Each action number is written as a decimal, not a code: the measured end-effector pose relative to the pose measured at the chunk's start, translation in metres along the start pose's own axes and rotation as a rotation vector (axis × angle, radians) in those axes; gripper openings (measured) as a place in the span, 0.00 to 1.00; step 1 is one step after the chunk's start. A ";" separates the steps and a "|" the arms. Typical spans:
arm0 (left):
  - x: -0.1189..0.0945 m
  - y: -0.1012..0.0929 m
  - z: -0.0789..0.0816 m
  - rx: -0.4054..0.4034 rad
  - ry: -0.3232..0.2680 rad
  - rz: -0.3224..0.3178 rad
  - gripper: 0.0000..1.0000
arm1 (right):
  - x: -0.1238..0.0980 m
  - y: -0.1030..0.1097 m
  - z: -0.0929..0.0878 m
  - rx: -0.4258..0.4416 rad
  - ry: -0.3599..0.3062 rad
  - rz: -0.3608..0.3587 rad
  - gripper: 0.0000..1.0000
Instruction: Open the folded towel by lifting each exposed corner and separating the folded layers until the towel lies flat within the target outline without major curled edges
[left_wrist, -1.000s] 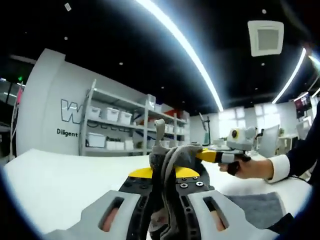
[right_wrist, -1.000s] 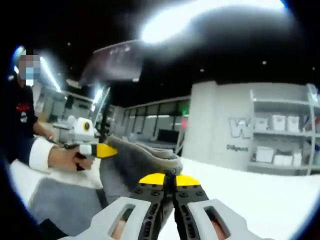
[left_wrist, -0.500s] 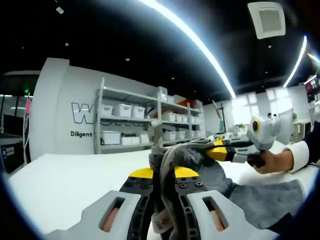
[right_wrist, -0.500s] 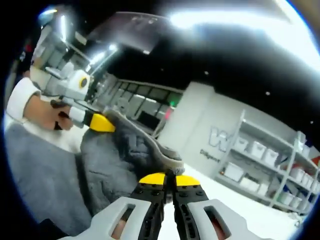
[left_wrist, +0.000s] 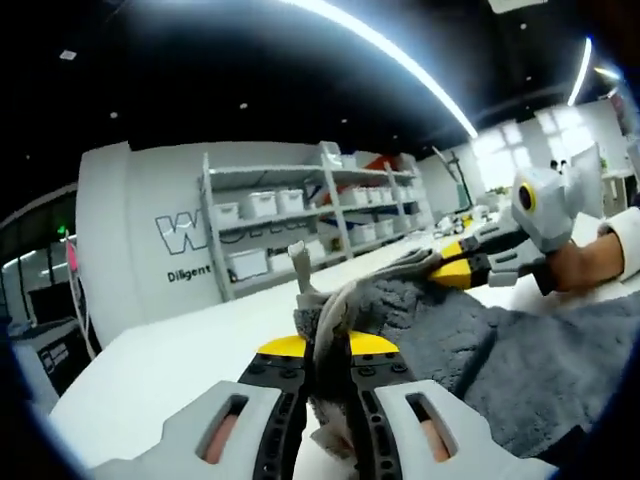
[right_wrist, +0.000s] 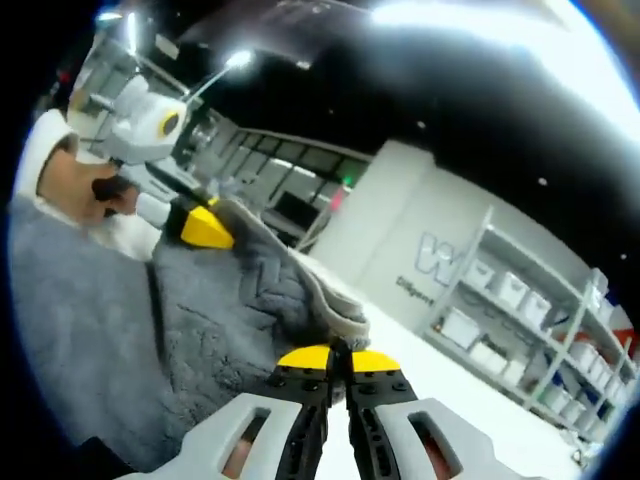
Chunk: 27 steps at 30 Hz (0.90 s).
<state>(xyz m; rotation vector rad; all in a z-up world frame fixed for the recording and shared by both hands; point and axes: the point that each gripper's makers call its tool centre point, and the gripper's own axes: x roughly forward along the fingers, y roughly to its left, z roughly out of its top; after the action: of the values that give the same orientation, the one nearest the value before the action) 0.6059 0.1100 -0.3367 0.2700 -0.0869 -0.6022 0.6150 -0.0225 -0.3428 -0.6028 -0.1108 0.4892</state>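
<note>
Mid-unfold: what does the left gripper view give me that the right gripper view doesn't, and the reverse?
Left gripper view: bright windows beyond the right claw, the hand carrying that gripper, and a small towel tag sticking up above the left claw. Right gripper view: the other hand, carrying the left gripper. Both: the grey towel spanning the two shut claws, shelving with white bins, and the white table.
</note>
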 end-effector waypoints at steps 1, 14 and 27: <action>0.000 0.000 -0.001 0.004 0.005 0.001 0.11 | 0.000 0.001 -0.001 -0.004 0.010 -0.002 0.00; 0.005 0.011 -0.021 0.030 0.098 0.043 0.13 | 0.021 0.010 -0.022 -0.010 0.101 0.036 0.00; 0.010 0.018 -0.037 0.012 0.163 0.060 0.15 | 0.025 0.018 -0.040 -0.019 0.181 0.064 0.00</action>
<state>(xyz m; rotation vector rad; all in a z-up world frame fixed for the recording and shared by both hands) 0.6304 0.1270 -0.3675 0.3262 0.0582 -0.5186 0.6391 -0.0191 -0.3871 -0.6679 0.0758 0.4938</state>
